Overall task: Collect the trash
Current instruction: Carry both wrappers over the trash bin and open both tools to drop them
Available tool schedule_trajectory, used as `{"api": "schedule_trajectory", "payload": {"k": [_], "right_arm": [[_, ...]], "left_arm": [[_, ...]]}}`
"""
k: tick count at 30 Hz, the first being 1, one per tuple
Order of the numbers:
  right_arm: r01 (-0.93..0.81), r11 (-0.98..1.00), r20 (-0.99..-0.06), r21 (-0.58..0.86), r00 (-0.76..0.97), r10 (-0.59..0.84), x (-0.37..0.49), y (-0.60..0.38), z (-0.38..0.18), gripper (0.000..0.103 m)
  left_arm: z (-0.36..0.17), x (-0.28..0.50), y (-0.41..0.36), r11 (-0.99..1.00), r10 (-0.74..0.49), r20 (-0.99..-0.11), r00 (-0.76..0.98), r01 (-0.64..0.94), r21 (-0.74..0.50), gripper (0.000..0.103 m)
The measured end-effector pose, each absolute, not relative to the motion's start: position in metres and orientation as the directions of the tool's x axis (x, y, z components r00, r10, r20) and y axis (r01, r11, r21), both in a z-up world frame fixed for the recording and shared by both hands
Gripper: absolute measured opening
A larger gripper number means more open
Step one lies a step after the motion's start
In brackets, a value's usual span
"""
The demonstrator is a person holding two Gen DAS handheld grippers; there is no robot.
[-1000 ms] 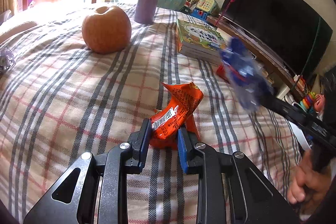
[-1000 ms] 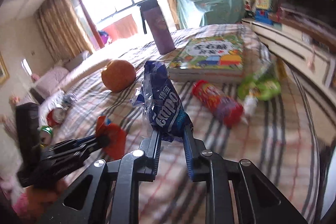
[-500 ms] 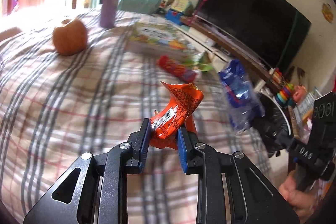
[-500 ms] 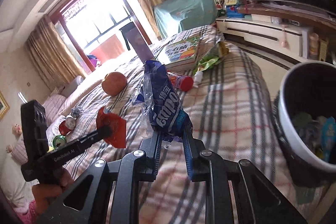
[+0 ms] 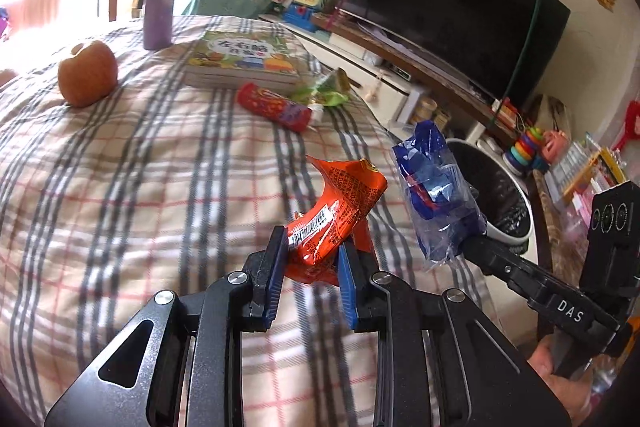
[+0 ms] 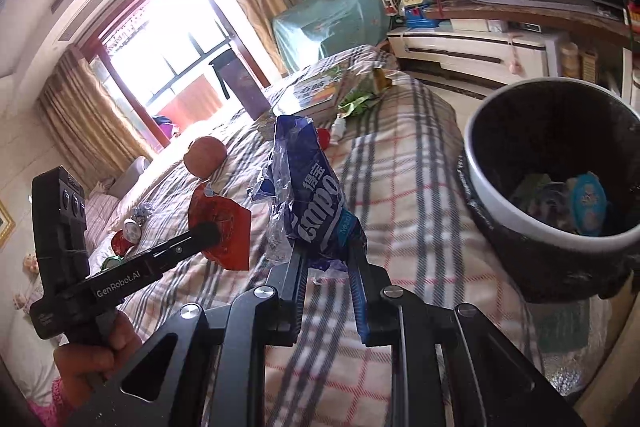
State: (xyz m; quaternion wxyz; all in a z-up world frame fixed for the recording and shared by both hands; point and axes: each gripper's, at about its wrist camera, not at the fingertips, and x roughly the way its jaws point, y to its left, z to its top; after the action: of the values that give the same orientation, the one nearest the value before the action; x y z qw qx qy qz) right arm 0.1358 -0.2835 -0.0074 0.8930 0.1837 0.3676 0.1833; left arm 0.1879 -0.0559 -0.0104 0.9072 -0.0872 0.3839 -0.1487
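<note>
Left claw (image 5: pixel 310 263) at my frame's bottom centre grips an orange wrapper (image 5: pixel 340 211); right claw (image 6: pixel 326 267) grips a blue wrapper (image 6: pixel 312 195). Both are above the plaid bed (image 5: pixel 140 187). At right stands the bin (image 6: pixel 520 227); farther up lie a red tube (image 5: pixel 274 107), book (image 5: pixel 240 59) and apple (image 5: pixel 87 73).

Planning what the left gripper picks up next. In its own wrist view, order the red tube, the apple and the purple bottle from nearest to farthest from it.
1. Red tube: nearest, ahead of the left gripper, just before the book.
2. Apple: farther, off to the left.
3. Purple bottle: farthest, upright at the bed's far edge.
</note>
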Motion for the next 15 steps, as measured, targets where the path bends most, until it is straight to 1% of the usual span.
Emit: {"api": "schedule_trajectory", "payload": {"k": [15], "right_arm": [[-0.141,0.872,-0.566,0.47,0.71,0.42,0.121,-0.314,-0.001,0.02]], "left_arm": [[-0.003,0.191,-0.098,0.932,-0.362,-0.677,0.64,0.275,-0.238,0.023]]}}
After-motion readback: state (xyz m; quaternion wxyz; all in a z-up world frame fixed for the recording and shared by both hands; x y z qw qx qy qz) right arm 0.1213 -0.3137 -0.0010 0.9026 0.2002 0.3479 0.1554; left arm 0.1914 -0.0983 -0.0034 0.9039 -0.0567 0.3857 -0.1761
